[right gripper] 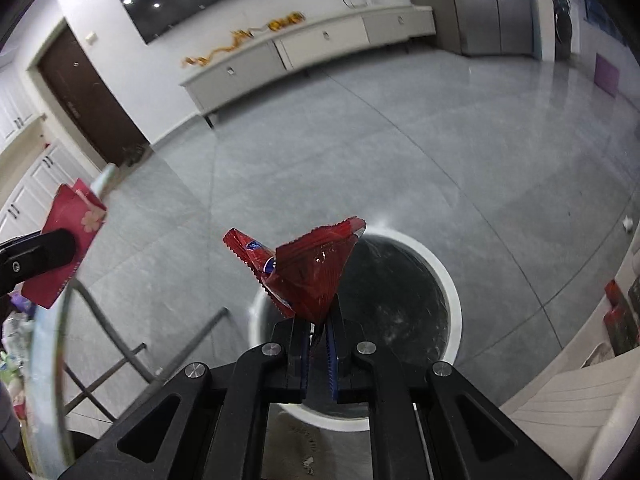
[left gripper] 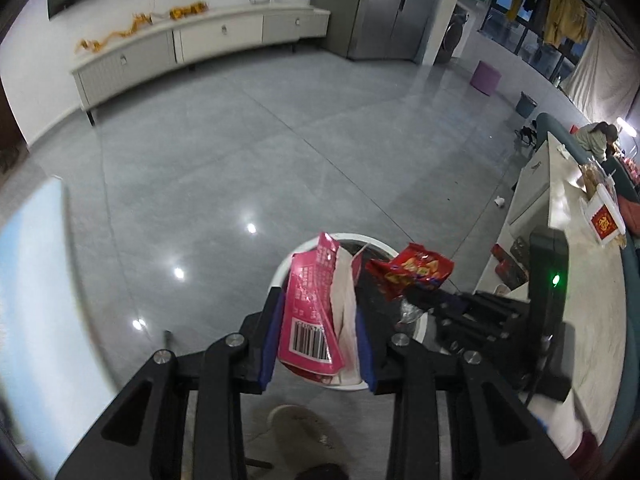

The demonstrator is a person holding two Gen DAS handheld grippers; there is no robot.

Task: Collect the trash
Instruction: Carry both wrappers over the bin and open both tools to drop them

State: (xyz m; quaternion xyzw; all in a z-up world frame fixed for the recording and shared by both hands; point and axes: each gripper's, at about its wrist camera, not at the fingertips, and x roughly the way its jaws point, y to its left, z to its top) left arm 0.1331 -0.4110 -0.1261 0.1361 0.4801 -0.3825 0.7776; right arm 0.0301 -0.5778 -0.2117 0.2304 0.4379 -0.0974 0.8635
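My left gripper [left gripper: 318, 340] is shut on a pink wrapper [left gripper: 310, 304] with a barcode and a white inner side, held over the white-rimmed trash bin [left gripper: 292, 256]. My right gripper [right gripper: 318, 340] is shut on a crumpled red snack wrapper [right gripper: 308, 276], held above the same bin [right gripper: 450, 280], whose inside has a dark liner. In the left wrist view the red wrapper [left gripper: 412, 272] and the right gripper [left gripper: 416, 294] show just right of the pink one. In the right wrist view the pink wrapper [right gripper: 64, 240] shows at the far left.
A pale counter [left gripper: 576, 264] with a red and white box [left gripper: 604, 222] runs along the right. A glass tabletop edge [right gripper: 52, 360] with metal legs stands at the left. A small white scrap [left gripper: 499, 201] lies on the grey tiled floor. A slipper [left gripper: 304, 440] is below the bin.
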